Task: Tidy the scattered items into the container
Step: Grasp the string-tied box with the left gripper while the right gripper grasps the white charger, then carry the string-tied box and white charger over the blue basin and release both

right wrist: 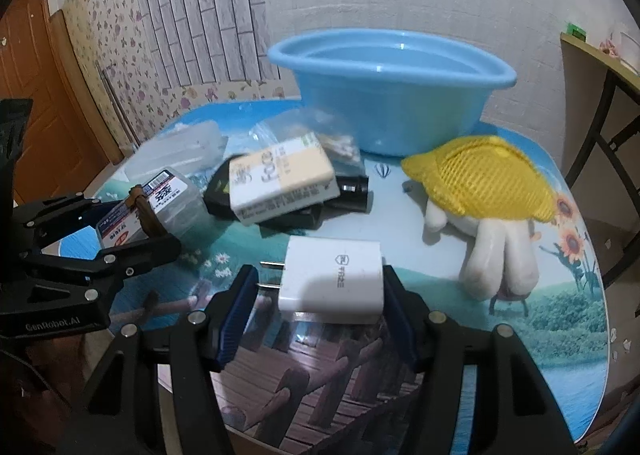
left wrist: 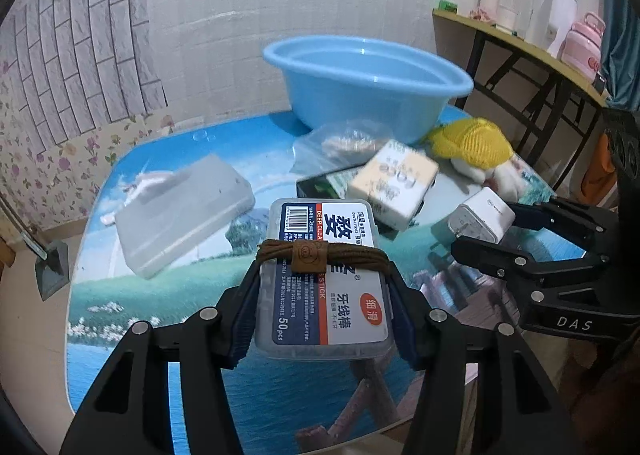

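- Sitting at the far side of the round table with a seaside picture on its top (right wrist: 560, 295) is a big round light-blue plastic basin (right wrist: 394, 103). As far as I can see inside it, nothing is in it, but its bottom is hidden.
- The left gripper (left wrist: 322, 287) is squeezing a clear plastic box of dental floss sticks with a blue and white label (left wrist: 324, 279). Its blue pads press on both long sides of the box.
- A brown cord bundle with a small brown tab (left wrist: 320, 255) is wrapped around that box.
- The sticks inside the box are hidden behind the label.
- The right gripper (right wrist: 316, 295) has a small white plug-in charger block with two metal prongs (right wrist: 334, 279) between its fingers. One pad touches the smooth side. The other pad sits next to the prongs with a small gap. I cannot tell if the charger is squeezed tight.
- The charger is near the front of the table, well apart from the basin.
- A cloudy white plastic case with a flat lid (left wrist: 184, 215) lies shut on the left side of the table. What is in it I cannot tell.
- A see-through plastic bag with something pale brown inside (left wrist: 340, 145) lies just in front of the basin.
- A cream and white cardboard box (right wrist: 282, 181) rests tilted on top of a flat black box (right wrist: 304, 211).
- A yellow knitted hat on a white soft toy (right wrist: 480, 183) lies on the right, near the basin.
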`<state>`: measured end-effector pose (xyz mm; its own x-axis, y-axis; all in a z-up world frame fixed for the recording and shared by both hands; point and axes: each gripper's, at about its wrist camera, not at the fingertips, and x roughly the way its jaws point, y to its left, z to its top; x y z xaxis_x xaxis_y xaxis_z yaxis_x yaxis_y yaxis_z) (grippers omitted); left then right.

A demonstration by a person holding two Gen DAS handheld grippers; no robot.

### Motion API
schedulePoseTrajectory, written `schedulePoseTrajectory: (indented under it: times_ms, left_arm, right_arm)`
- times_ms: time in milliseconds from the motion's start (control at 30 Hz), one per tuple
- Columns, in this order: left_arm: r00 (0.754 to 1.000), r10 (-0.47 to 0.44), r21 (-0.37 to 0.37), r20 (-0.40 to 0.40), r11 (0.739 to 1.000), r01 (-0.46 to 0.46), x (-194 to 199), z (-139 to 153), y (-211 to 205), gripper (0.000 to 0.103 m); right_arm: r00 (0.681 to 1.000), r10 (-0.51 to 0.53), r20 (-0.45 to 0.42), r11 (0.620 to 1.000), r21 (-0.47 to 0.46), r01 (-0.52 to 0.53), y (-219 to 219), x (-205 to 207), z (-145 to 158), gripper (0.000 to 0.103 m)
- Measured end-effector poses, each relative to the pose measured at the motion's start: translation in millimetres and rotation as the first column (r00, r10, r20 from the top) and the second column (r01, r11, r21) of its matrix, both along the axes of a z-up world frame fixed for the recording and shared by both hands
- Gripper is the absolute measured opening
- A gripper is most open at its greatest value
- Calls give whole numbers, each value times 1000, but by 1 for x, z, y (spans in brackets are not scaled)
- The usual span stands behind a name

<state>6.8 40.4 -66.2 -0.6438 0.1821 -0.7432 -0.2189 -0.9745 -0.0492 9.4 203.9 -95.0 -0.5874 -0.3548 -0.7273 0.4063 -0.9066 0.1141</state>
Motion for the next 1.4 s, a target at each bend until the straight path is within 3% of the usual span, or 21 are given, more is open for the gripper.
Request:
schedulePoseTrajectory:
  times_ms: [733, 1000, 1400]
  left_arm:
    - [992, -30, 34, -124, 999, 34, -30, 71, 13, 56]
    - [988, -58, 47, -141, 997, 66, -59, 84, 31, 56]
    - [991, -67, 35, -120, 997, 72, -123, 74, 45, 56]
  right_arm:
    - [985, -17, -169, 992, -125, -5, 15, -5, 79, 60]
    - [982, -38, -184, 988, -154, 9, 20, -31, 87, 60]
    - [982, -77, -172, 985, -167, 48, 33, -81, 81, 60]
